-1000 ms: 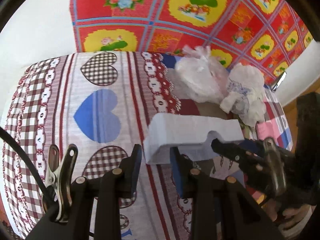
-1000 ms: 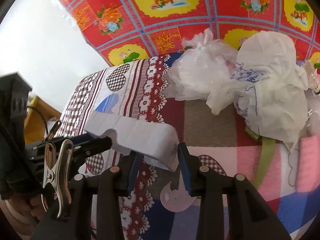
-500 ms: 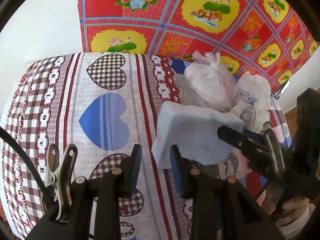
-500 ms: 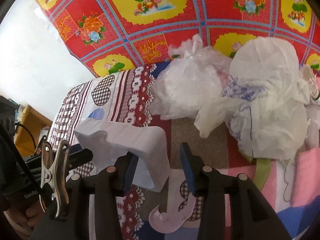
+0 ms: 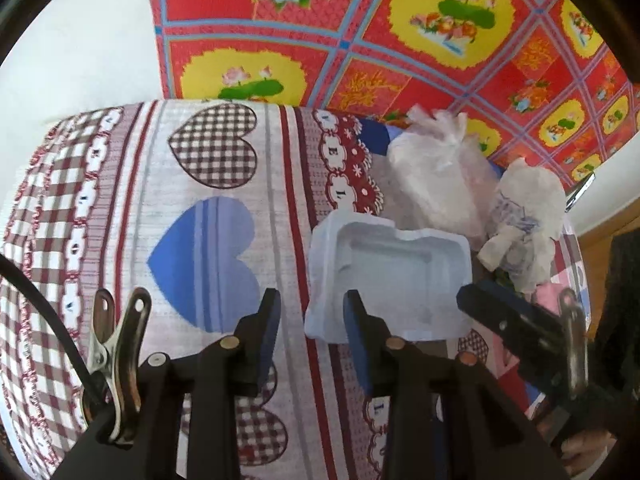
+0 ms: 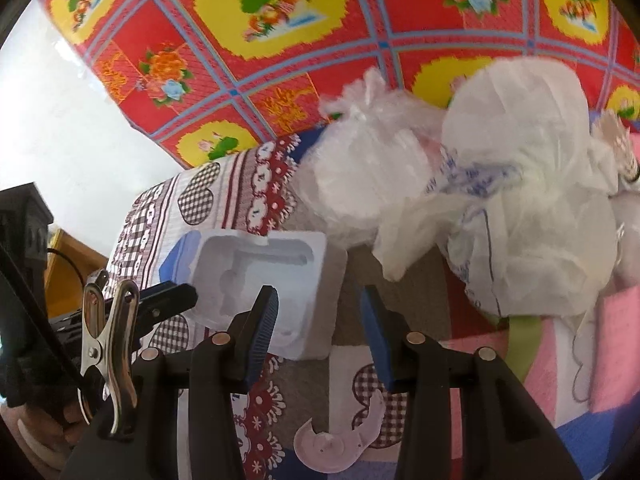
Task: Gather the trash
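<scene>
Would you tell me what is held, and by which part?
Nothing: the foam tray lies on the bedspread; left gripper jaws opening, right gripper open, neither pinching it.

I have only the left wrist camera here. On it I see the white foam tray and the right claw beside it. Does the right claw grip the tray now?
Observer: No. The right claw is open; an edge of the foam tray sits between its fingers, but the right pad stands apart from it.
Operator: Is there some trash near that claw which I miss?
Observer: Yes, a pink crescent-shaped scrap lies on the bedcover, just under the claw in the right wrist view.
Operator: And by the white bags?
Observer: A green strip pokes out from under the crumpled white bag.
</scene>
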### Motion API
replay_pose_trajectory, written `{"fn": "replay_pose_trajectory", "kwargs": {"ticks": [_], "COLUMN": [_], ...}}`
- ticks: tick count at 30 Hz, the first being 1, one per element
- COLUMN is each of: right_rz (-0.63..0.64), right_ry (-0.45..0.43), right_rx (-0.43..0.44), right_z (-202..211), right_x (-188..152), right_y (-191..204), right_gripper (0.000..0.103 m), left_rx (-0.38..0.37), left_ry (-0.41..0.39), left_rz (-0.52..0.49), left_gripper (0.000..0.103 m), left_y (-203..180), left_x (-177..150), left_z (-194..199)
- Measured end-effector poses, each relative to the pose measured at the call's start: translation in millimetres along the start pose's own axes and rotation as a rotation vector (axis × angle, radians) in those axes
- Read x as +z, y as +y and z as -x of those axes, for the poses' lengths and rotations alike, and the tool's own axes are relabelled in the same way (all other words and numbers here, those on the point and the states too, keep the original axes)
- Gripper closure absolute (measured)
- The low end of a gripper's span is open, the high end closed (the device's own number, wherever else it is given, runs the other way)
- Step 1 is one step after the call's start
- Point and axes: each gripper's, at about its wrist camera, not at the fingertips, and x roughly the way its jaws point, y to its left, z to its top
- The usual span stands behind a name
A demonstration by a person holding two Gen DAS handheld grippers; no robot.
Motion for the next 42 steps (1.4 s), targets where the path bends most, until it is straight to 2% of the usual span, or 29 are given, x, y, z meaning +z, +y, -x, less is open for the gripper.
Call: {"fn": "replay_pose_trajectory", "kwargs": {"ticks": [9, 14, 16, 20, 21, 24, 42], "right_rz": [-0.007, 0.003, 0.015, 0.024, 0.024, 0.015, 0.026], "right_ry": [0.018, 0.038, 0.036, 0.036, 0.03, 0.014, -0.07], "right_rx": [0.014, -0.021, -0.026, -0.027, -0.031, -0.025, -0.013], "right_z": [-12, -25, -26, -25, -22, -14, 40], "right_x": [-5, -6, -7, -8, -8, -10, -43], "right_y": [1, 4, 8, 12, 13, 13, 58], "right_gripper": [0.06, 0.07, 0.074, 0.081, 0.082, 0.082, 0.082], "left_rx": [-0.008, 0.011, -0.006, 0.036, 0.031, -0.002, -0.015], "left_ry": [0.01, -0.005, 0.005, -0.001, 0.005, -0.004, -0.077], "left_rz": [-0.035, -0.087, -0.1, -0.122, -0.123, -0.124, -0.164], "left_gripper": [0.069, 0.07, 0.07, 0.083, 0.083, 0.084, 0.084], "left_y": [-11, -19, -22, -23, -23, -19, -8], "left_x": [-1, -1, -2, -6, -7, -11, -48], "left_z": [-17, -19, -20, -17, -16, -5, 65]}}
